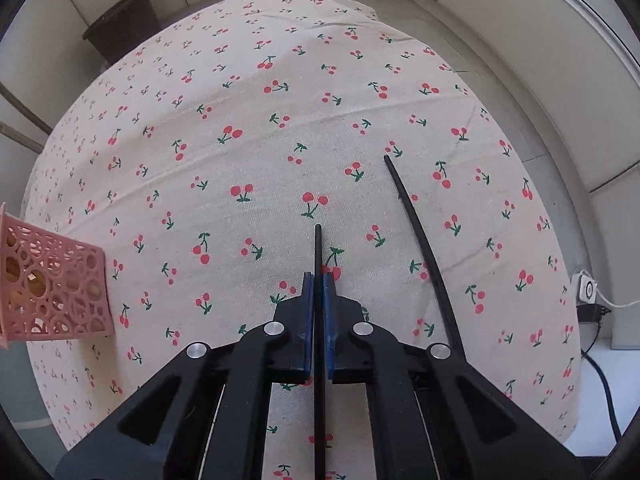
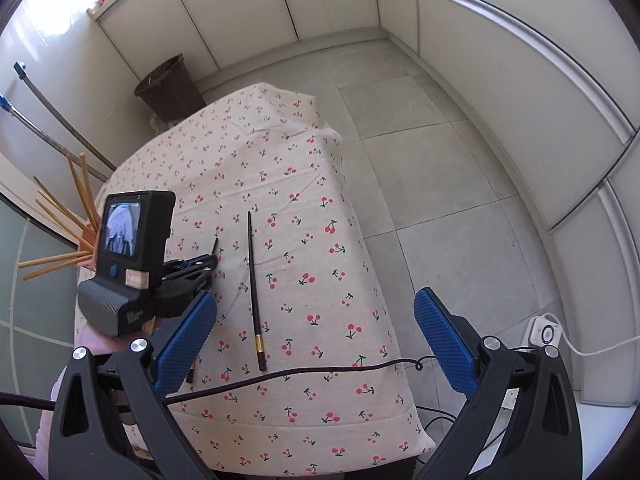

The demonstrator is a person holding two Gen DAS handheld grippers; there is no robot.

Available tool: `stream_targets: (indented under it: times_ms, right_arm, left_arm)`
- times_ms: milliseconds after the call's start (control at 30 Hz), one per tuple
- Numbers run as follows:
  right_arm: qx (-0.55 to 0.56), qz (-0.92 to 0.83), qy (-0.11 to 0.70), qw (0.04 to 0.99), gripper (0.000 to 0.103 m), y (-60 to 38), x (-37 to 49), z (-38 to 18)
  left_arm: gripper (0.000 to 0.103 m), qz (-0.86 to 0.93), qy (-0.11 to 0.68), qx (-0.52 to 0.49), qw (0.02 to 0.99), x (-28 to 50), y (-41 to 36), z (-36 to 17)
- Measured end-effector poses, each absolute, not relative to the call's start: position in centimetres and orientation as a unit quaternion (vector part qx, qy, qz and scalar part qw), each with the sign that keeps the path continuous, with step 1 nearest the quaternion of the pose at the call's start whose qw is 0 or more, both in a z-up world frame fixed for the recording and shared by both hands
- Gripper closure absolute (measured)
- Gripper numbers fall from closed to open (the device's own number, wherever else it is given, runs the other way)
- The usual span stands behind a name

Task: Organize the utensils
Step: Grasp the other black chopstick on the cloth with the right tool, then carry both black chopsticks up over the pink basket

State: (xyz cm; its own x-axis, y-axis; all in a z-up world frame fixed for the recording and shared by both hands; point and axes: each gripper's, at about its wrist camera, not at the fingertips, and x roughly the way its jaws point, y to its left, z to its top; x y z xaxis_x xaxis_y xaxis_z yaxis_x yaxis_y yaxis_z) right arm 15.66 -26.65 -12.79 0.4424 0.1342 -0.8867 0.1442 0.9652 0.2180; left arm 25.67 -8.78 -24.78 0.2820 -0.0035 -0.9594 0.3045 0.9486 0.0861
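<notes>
Two black chopsticks: one [image 1: 318, 248] clamped between left gripper [image 1: 319, 280] fingers, tip jutting at lower centre, rest hidden under the linkage; the other [image 1: 420, 236] lying loose on the cherry-print desk [image 1: 240, 100], right of centre, gold-banded near its end. Pink lattice holder [image 1: 52, 284] cut off at left edge, wooden sticks inside. Right gripper [image 2: 316, 340] fingers spread wide, grasping nothing.

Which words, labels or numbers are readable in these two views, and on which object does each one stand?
None can be read.
Grey base of the left gripper's camera unit: a pale logo, too blurred.
Small white sticker on that unit: faint marks, too small.
Cherry tablecloth: pattern only, no text.
</notes>
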Motion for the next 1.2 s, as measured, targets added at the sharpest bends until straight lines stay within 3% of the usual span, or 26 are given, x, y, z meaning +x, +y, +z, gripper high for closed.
stream_targets:
  times_ms: [133,333,533,600,700,733,833,867,933,1200]
  right_arm:
    - [0.112,0.009,0.530,0.840,0.007,-25.0,17.9,-14.3]
    - [0.098,0.013,0.551,0.829,0.007,-21.8,22.1,-17.8]
    - [0.089,0.011,0.568,0.818,0.007,-18.9,25.8,-20.8]
    - [0.081,0.006,0.579,0.811,0.012,-18.2,26.7,-22.1]
    - [0.056,0.003,0.596,0.801,0.038,-16.9,27.7,-24.0]
    - [0.045,0.001,0.599,0.799,0.051,-16.5,27.9,-24.5]
    - [0.019,-0.001,0.580,0.815,0.066,-15.3,28.1,-24.4]
    - [0.021,0.002,0.578,0.815,0.083,-15.0,28.2,-24.4]
    - [0.023,-0.001,0.579,0.815,0.098,-14.6,28.2,-24.4]
    - [0.059,-0.008,0.542,0.839,0.098,-15.1,26.1,-21.1]
  left_arm:
    - [0.099,-0.099,0.573,0.104,0.807,23.1,-7.3,-23.0]
    - [0.099,-0.085,0.484,0.101,0.865,16.7,-2.3,-15.5]
    - [0.099,-0.030,0.417,0.017,0.908,12.6,4.4,-9.3]
    - [0.099,-0.022,0.401,-0.003,0.916,12.3,5.6,-8.1]
    - [0.099,-0.019,0.384,-0.019,0.923,12.0,6.7,-7.1]
    - [0.099,-0.020,0.381,-0.021,0.924,11.9,6.9,-6.9]
    - [0.099,-0.031,0.379,-0.022,0.925,11.6,7.0,-6.4]
    - [0.099,-0.034,0.377,-0.023,0.925,11.4,7.0,-6.2]
    - [0.099,-0.039,0.374,-0.023,0.926,11.1,7.2,-5.9]
    - [0.099,-0.048,0.372,-0.049,0.926,10.6,9.2,-5.2]
